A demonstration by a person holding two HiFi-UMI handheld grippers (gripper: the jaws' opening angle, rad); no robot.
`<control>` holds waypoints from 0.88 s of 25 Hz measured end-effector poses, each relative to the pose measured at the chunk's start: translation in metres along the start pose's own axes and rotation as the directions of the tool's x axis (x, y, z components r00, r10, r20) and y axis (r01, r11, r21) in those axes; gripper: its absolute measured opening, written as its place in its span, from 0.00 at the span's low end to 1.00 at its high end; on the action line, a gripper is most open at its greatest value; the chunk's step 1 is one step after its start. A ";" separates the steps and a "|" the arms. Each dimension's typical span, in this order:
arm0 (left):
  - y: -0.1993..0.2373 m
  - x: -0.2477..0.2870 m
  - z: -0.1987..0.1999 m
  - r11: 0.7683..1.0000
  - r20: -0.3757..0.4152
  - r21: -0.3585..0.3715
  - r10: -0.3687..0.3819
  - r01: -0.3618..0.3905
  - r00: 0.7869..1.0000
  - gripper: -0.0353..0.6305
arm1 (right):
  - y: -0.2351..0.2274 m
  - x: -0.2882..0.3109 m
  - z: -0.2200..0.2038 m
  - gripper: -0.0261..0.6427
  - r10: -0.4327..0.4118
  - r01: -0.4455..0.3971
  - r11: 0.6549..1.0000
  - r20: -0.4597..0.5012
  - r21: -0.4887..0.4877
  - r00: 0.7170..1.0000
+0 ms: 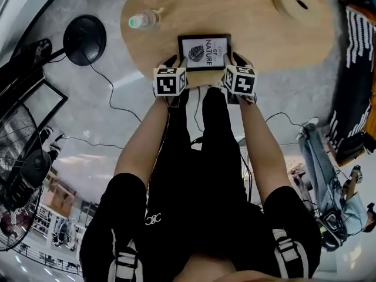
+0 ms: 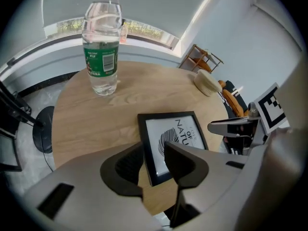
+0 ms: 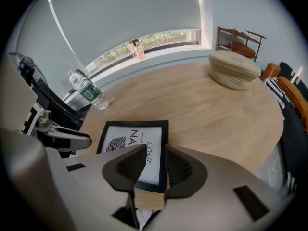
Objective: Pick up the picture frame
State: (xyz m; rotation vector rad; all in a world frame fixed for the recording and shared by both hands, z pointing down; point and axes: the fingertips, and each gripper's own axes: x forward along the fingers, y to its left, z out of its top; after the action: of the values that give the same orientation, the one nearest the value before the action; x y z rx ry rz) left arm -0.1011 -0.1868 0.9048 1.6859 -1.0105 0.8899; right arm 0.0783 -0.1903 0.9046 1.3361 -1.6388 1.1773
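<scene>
Lying flat by the near edge of the table (image 1: 258, 40), the picture frame (image 1: 204, 51) runs its long side left to right; left claw (image 2: 153, 159) released, jaws astride the near-left corner; right claw (image 3: 155, 161) released, jaws astride the near-right corner; both equally near, pads apparently not yet pressing; print reads "LOVE OF NATURE" beside a leaf drawing; bottle (image 2: 101, 52), far left, green label, lettering unreadable.
</scene>
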 end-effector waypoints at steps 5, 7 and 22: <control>0.014 0.025 0.007 0.999 -0.016 -0.033 0.018 -0.018 1.000 0.27 | -0.009 0.023 -0.003 0.24 -0.009 0.009 1.000 -0.026 0.023 1.000; 0.012 0.031 0.006 0.999 -0.026 -0.034 0.013 -0.014 1.000 0.27 | -0.013 0.027 -0.006 0.24 -0.006 0.007 1.000 -0.033 0.027 0.999; 0.004 0.013 0.007 0.996 -0.045 -0.041 0.079 -0.081 0.996 0.19 | -0.012 0.019 -0.003 0.17 0.031 -0.032 0.999 -0.079 -0.007 0.996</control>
State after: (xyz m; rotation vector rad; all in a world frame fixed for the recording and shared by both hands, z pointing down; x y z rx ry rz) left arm -0.0988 -0.1967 0.9155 1.5936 -1.0660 0.9467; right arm 0.0862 -0.1941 0.9256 1.2470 -1.6120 1.2253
